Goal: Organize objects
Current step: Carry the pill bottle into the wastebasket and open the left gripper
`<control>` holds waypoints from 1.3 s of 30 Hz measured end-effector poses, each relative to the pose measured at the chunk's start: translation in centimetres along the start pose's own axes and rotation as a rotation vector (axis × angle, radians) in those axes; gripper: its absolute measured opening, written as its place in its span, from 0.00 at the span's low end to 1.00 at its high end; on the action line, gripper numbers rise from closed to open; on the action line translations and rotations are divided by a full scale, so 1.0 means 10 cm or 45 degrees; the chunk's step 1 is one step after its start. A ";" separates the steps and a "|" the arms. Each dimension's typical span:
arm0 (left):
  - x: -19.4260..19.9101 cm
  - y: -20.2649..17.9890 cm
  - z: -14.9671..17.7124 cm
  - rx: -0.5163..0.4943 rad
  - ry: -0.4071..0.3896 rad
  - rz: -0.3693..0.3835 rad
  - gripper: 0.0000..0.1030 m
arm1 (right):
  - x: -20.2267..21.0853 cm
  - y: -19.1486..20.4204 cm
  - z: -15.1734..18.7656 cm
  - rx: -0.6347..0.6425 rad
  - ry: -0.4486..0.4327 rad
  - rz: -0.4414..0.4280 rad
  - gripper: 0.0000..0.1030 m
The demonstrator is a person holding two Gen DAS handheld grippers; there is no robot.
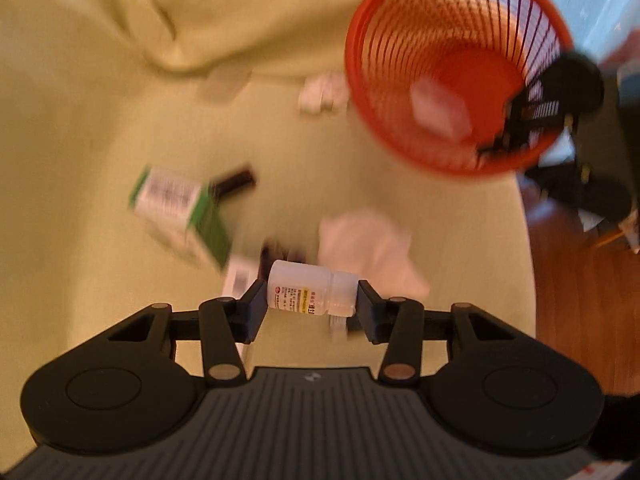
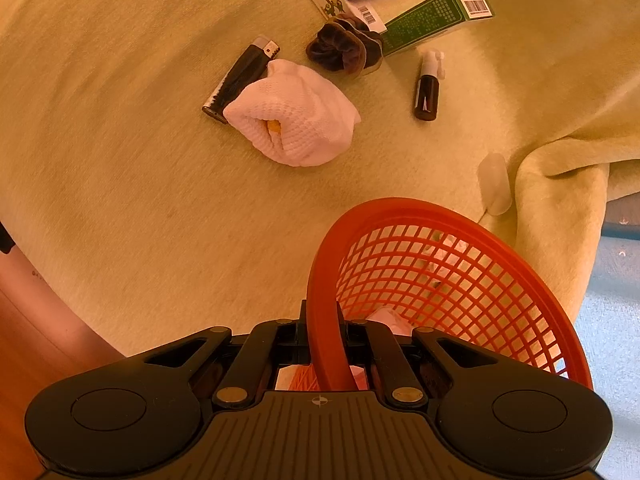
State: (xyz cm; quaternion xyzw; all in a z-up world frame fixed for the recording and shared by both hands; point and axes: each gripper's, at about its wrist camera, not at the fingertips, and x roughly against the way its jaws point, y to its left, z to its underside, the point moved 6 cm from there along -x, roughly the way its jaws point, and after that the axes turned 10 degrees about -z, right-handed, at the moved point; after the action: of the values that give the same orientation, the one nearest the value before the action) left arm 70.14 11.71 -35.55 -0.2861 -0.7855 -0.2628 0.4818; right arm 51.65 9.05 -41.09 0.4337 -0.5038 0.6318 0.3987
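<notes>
The left gripper (image 1: 312, 300) is clamped on the white bottle (image 1: 310, 293), long axis crosswise between its fingers, and the orange basket (image 1: 452, 68), held at its rim by the closed right gripper (image 2: 323, 334), lies ahead to the right, above the surface's right edge.

Both wrist cameras look steeply down along their fingers at the yellow-green cloth (image 1: 80, 128). They share the orange basket (image 2: 460, 280), close in the right view, and the white sock (image 2: 292, 120).

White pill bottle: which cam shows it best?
Left wrist. The white pill bottle sits sharp between the left tool's fingers, label readable. Right wrist shows only a blurred white shape at the top edge, not identifiable.
</notes>
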 end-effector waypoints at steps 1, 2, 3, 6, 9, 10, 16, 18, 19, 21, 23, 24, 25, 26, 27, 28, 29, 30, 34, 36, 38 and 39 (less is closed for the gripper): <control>0.01 -0.03 -0.08 -0.008 -0.017 0.008 0.41 | 0.00 0.00 0.00 0.001 0.000 0.000 0.02; 0.00 -0.06 -0.18 -0.020 -0.034 0.016 0.41 | 0.00 0.00 0.00 0.000 -0.002 -0.001 0.02; 0.00 -0.08 -0.28 -0.035 -0.052 0.024 0.41 | 0.00 0.01 0.00 -0.001 -0.004 -0.001 0.02; 0.01 -0.17 -0.53 -0.095 -0.095 0.048 0.41 | -0.01 0.02 0.00 0.005 -0.008 0.001 0.02; -0.05 -0.31 -0.76 -0.166 -0.132 0.080 0.41 | -0.01 0.03 0.00 0.007 -0.014 0.001 0.02; -0.06 -0.34 -0.83 -0.183 -0.140 0.094 0.41 | -0.01 0.03 0.00 0.004 -0.017 0.001 0.02; -0.11 -0.56 -1.11 -0.271 -0.173 0.153 0.41 | -0.01 0.02 0.01 0.003 -0.029 0.000 0.02; -0.13 -0.62 -1.20 -0.278 -0.178 0.175 0.41 | 0.00 0.02 0.01 -0.002 -0.032 -0.002 0.02; -0.14 -0.65 -1.23 -0.280 -0.181 0.187 0.41 | 0.00 0.02 0.02 -0.004 -0.034 -0.001 0.02; -0.14 -0.69 -1.29 -0.276 -0.188 0.207 0.41 | 0.00 0.03 0.01 -0.010 -0.037 -0.001 0.02; -0.16 -0.75 -1.36 -0.261 -0.191 0.247 0.41 | 0.00 0.04 0.02 -0.015 -0.040 -0.002 0.01; -0.16 -0.78 -1.39 -0.247 -0.197 0.275 0.41 | 0.00 0.04 0.02 -0.018 -0.041 -0.002 0.01; -0.14 -0.79 -1.41 -0.230 -0.209 0.297 0.46 | 0.00 0.04 0.02 -0.022 -0.042 -0.001 0.01; -0.13 -0.81 -1.43 -0.219 -0.216 0.307 0.48 | -0.01 0.03 0.02 -0.025 -0.044 -0.002 0.01; -0.11 -0.81 -1.44 -0.214 -0.224 0.311 0.49 | 0.00 0.03 0.02 -0.030 -0.045 -0.002 0.01; -0.11 -0.81 -1.44 -0.208 -0.230 0.304 0.49 | 0.00 0.03 0.03 -0.032 -0.047 -0.004 0.01; -0.10 -0.79 -1.43 -0.202 -0.233 0.292 0.49 | 0.00 0.03 0.03 -0.034 -0.047 -0.006 0.01; -0.08 -0.76 -1.41 -0.196 -0.231 0.279 0.50 | 0.00 0.03 0.03 -0.033 -0.048 -0.004 0.01; 0.00 -0.58 -1.27 -0.147 -0.221 0.214 0.55 | 0.01 0.02 0.03 -0.033 -0.051 -0.001 0.02; 0.04 -0.47 -1.17 -0.118 -0.205 0.177 0.55 | 0.01 0.02 0.03 -0.034 -0.052 -0.002 0.02; 0.06 -0.35 -1.06 -0.084 -0.186 0.139 0.56 | 0.01 0.01 0.03 -0.035 -0.052 -0.002 0.02; 0.07 -0.30 -1.00 -0.064 -0.177 0.122 0.57 | 0.01 0.01 0.03 -0.036 -0.052 -0.002 0.02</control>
State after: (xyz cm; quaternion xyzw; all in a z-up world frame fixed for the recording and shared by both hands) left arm 73.82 2.89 -31.31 -0.3529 -0.7955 -0.2385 0.4310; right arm 51.55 8.77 -41.03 0.4412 -0.5202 0.6154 0.3950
